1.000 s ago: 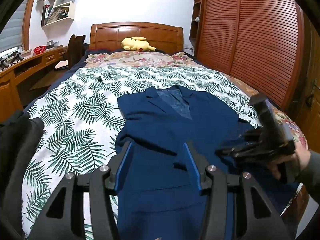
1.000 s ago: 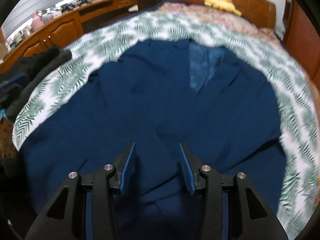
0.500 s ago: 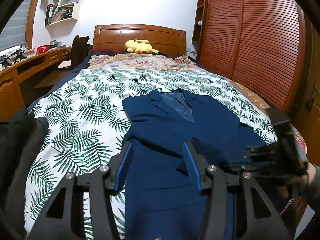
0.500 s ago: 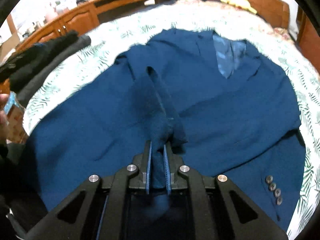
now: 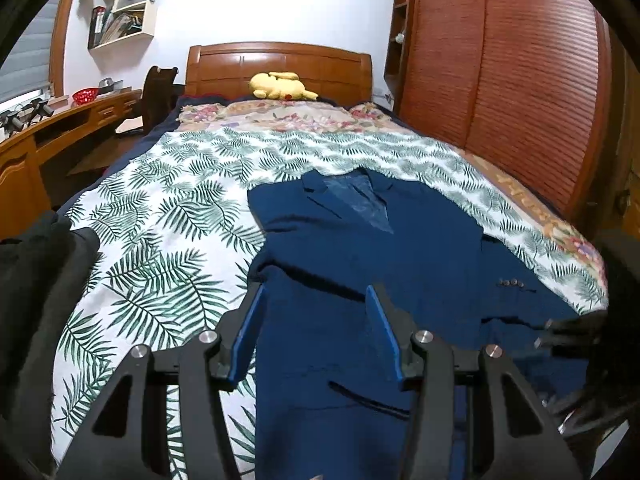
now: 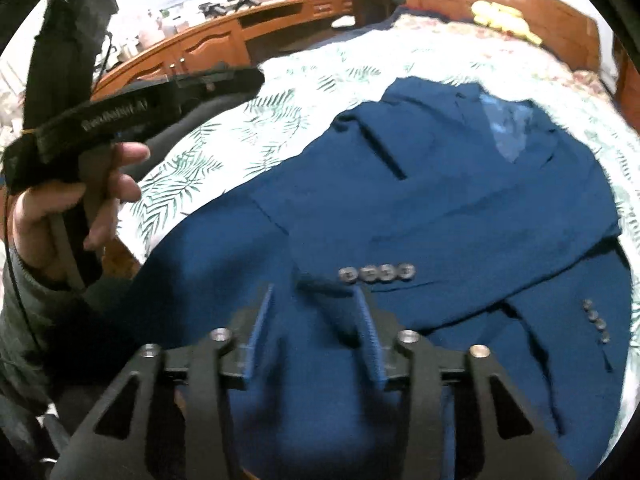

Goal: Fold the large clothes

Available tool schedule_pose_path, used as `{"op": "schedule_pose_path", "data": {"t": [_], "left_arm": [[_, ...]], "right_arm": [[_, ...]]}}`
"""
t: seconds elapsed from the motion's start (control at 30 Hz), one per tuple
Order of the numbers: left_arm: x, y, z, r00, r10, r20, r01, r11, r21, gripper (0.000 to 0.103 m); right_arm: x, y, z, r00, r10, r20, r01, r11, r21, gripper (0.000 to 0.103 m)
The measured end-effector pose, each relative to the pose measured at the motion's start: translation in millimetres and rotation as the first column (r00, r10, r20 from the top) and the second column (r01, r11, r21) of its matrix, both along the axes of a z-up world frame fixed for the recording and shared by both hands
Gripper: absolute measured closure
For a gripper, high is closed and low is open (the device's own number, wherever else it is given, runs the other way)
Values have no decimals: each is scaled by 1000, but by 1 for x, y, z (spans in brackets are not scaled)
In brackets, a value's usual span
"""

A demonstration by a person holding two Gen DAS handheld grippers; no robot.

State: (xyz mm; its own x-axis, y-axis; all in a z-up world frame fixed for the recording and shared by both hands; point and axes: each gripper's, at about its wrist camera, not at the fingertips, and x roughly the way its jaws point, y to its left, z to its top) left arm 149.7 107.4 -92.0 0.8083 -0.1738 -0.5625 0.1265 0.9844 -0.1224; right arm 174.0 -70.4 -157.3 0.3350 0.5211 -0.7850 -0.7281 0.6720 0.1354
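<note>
A navy blue suit jacket (image 5: 360,264) lies front up on the bed, collar toward the headboard; it also shows in the right wrist view (image 6: 460,200). One sleeve lies folded across its front, the cuff buttons (image 6: 376,273) just beyond my right gripper. My left gripper (image 5: 316,320) is open and empty above the jacket's lower left part. My right gripper (image 6: 314,316) is open over the jacket's lower part, with a fold of blue cloth lying between the jaws, not pinched. The hand-held left gripper body (image 6: 120,120) shows at the left of the right wrist view.
The bed has a leaf-print cover (image 5: 160,240) and a wooden headboard (image 5: 280,64) with a yellow plush toy (image 5: 280,86). Dark clothes (image 5: 36,288) lie at the bed's left edge. A wooden desk (image 5: 48,136) runs along the left, a slatted wardrobe (image 5: 520,80) along the right.
My right gripper closed on the sleeve, carried it across the jacket, and has now opened and let it go. My left gripper stayed open and drew back slightly.
</note>
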Motion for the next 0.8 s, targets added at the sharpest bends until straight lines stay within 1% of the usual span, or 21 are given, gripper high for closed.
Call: {"op": "schedule_pose_path", "data": {"t": [0.17, 0.23, 0.33, 0.53, 0.67, 0.8], "left_arm": [[7, -15, -17, 997, -41, -59, 41, 999, 12, 53], [10, -26, -26, 995, -56, -84, 59, 998, 33, 53], [14, -37, -35, 990, -73, -117, 78, 996, 46, 53], [21, -51, -53, 979, -94, -179, 105, 993, 51, 53], [24, -57, -61, 975, -93, -201, 108, 992, 64, 53], [28, -57, -65, 973, -85, -216, 101, 993, 67, 53]], "right_arm": [[7, -29, 2, 995, -78, 56, 80, 996, -41, 57], [13, -43, 0, 991, -112, 71, 116, 992, -50, 57], [24, -66, -6, 982, -170, 87, 176, 982, -66, 57], [37, -104, -16, 962, -247, 116, 258, 961, -96, 57], [49, -131, -19, 947, -292, 129, 306, 947, -98, 58], [77, -153, -18, 931, -330, 159, 350, 928, -124, 58]]}}
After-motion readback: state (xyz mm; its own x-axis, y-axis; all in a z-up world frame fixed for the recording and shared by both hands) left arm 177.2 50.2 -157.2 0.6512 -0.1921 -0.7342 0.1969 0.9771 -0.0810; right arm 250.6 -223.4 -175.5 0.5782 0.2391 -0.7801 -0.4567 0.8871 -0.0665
